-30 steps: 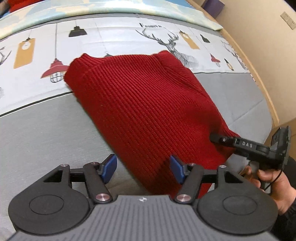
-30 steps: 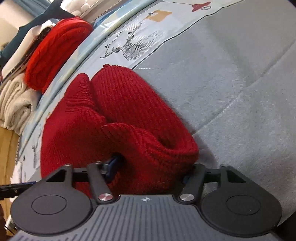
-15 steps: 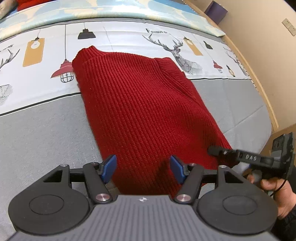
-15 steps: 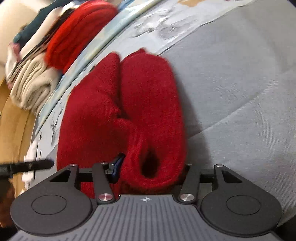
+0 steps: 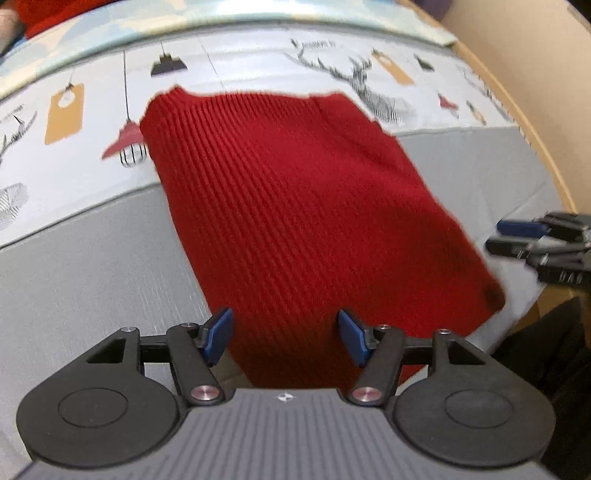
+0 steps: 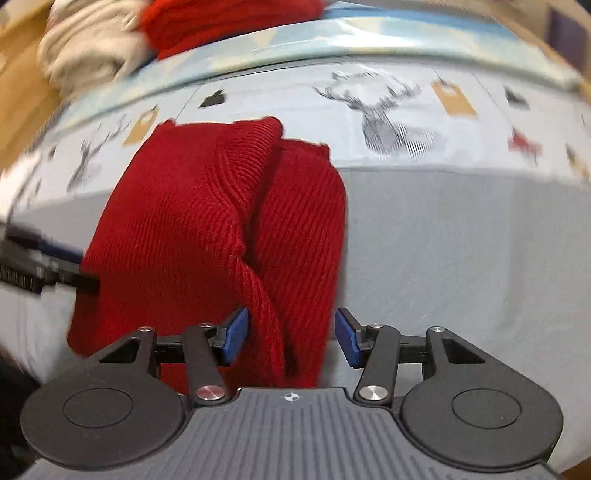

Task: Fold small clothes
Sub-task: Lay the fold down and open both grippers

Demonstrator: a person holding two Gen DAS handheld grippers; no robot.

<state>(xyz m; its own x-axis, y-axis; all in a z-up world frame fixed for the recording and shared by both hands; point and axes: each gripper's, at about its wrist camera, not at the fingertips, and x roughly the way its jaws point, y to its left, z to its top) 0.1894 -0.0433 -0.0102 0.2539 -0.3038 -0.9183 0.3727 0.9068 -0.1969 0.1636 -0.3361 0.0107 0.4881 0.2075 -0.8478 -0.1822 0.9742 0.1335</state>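
Observation:
A red knitted sweater [image 5: 295, 203] lies folded on the bed, running from the deer-print band down onto the grey sheet. My left gripper [image 5: 284, 334] hovers open over its near end, touching nothing. In the right wrist view the sweater [image 6: 177, 221] shows its folded layers and a ridge down the middle. My right gripper [image 6: 291, 334] is above its near end. Its jaws are closing, and the cloth lies below the pads, not pinched. From the left wrist view the right gripper [image 5: 495, 235] hangs off the sweater's right edge, holding nothing. The left gripper [image 6: 79, 269] shows blurred at the sweater's left side.
The grey sheet [image 6: 461, 240] spreads to the right of the sweater. A pile of clothes, red [image 6: 221, 22] and beige [image 6: 85, 55], sits at the head of the bed. A wooden bed edge [image 5: 517, 92] and a wall run along the right.
My right gripper let go of the sweater's folded edge, rose and rolled upright. The sweater now lies flatter. The left gripper stayed nearly still and open.

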